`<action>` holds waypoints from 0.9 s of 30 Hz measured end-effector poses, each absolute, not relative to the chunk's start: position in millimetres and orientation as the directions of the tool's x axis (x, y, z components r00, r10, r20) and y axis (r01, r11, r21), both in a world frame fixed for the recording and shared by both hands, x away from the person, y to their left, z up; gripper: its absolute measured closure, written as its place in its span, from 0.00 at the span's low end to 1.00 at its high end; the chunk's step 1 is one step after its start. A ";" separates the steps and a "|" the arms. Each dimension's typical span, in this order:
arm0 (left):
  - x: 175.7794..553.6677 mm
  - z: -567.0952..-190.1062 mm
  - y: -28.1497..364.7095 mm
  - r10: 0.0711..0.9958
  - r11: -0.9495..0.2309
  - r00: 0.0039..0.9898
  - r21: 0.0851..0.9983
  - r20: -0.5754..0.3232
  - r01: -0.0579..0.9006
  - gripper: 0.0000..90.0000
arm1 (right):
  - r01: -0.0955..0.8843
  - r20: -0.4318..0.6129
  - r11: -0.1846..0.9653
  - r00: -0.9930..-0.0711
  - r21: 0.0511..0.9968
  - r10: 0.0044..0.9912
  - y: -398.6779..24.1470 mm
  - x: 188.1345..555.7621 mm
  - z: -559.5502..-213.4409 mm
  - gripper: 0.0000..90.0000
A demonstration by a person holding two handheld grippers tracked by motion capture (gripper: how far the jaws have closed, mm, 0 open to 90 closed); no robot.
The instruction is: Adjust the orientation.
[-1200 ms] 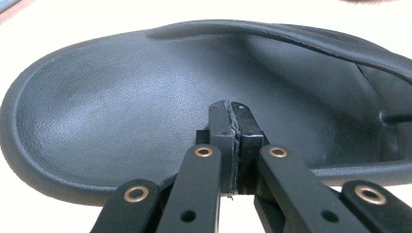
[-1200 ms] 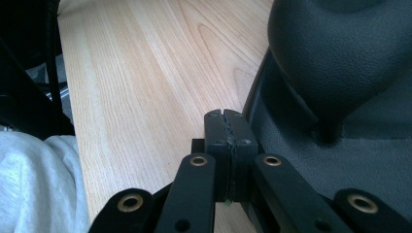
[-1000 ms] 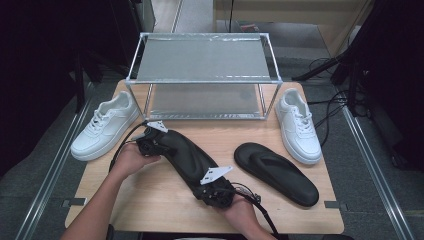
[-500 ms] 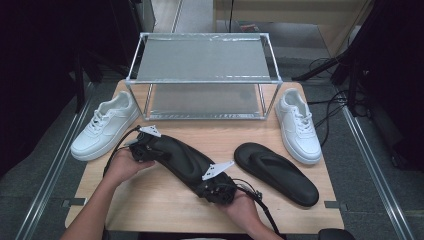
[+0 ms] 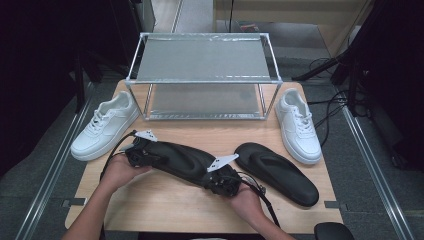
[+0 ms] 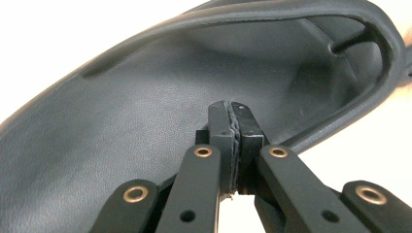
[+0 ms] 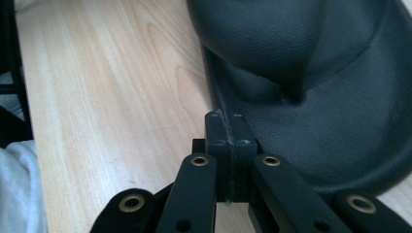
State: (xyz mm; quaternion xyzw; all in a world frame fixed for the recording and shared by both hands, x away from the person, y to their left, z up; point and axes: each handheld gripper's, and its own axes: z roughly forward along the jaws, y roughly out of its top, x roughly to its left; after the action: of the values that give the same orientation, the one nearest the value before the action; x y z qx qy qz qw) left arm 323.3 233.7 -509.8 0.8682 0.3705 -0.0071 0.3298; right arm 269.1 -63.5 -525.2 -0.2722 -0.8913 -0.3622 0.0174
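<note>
So the black slipper [image 5: 180, 159] is sitting across the front of the wooden table [image 5: 165, 202], strung between the two tongs; the left gripper [image 5: 142, 154] is pinching one end and the right gripper [image 5: 220, 181] is pinching the other, both clenched tight on the rim. In the left gripper view the jaws are squeezed together right on the edge of the slipper [image 6: 145, 126], with the open footbed stretching away ahead of them; in the right gripper view they're biting the rim [image 7: 311, 121] just below where the strap meets the sole. I'm guessing it's light, rubbery foam; soft enough to sag in the middle, and a bit slick, so gripping the thicker raised edge at both ends seems smartest. Its twin [image 5: 277, 172] is lying just off to the right gripper's outer side.
</note>
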 end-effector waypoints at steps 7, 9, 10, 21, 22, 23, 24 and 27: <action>315.9 -509.1 232.7 0.647 -0.506 0.719 0.563 -0.253 0.654 1.00 | 0.515 0.233 0.573 -0.838 0.638 0.494 -67.6 280.7 -524.7 1.00; 313.8 -509.8 231.7 0.649 -0.493 0.712 0.563 -0.269 0.663 1.00 | 0.523 0.223 0.568 -0.829 0.636 0.513 -69.3 285.4 -523.8 1.00; 312.7 -510.0 230.8 0.648 -0.489 0.709 0.561 -0.279 0.668 1.00 | 0.523 0.223 0.568 -0.829 0.636 0.513 -69.3 285.4 -523.8 1.00; 300.2 -508.9 205.7 0.619 -0.526 0.734 0.548 -0.279 0.651 1.00 | 0.561 0.238 0.517 -0.793 0.647 0.561 -79.6 303.3 -524.8 1.00; 299.3 -508.8 203.5 0.620 -0.520 0.729 0.544 -0.289 0.658 0.99 | 0.564 0.237 0.511 -0.788 0.649 0.569 -80.4 304.9 -524.9 1.00; 298.6 -509.3 200.0 0.615 -0.520 0.730 0.542 -0.300 0.661 0.99 | 0.566 0.237 0.507 -0.784 0.650 0.573 -80.9 305.8 -524.9 1.00; 296.9 -510.1 194.7 0.605 -0.525 0.735 0.540 -0.306 0.657 0.99 | 0.568 0.236 0.500 -0.780 0.653 0.579 -82.6 308.6 -525.2 1.00; 295.4 -509.7 188.8 0.594 -0.534 0.742 0.537 -0.310 0.652 0.99 | 0.572 0.241 0.493 -0.778 0.656 0.581 -83.9 310.2 -526.0 1.00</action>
State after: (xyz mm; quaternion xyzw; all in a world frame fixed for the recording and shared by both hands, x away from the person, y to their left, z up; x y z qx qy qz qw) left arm 295.4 188.8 -509.7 0.8748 0.3562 -0.0449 0.3253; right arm 310.2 -83.9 -526.0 -0.3335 -0.8639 -0.3775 -0.0060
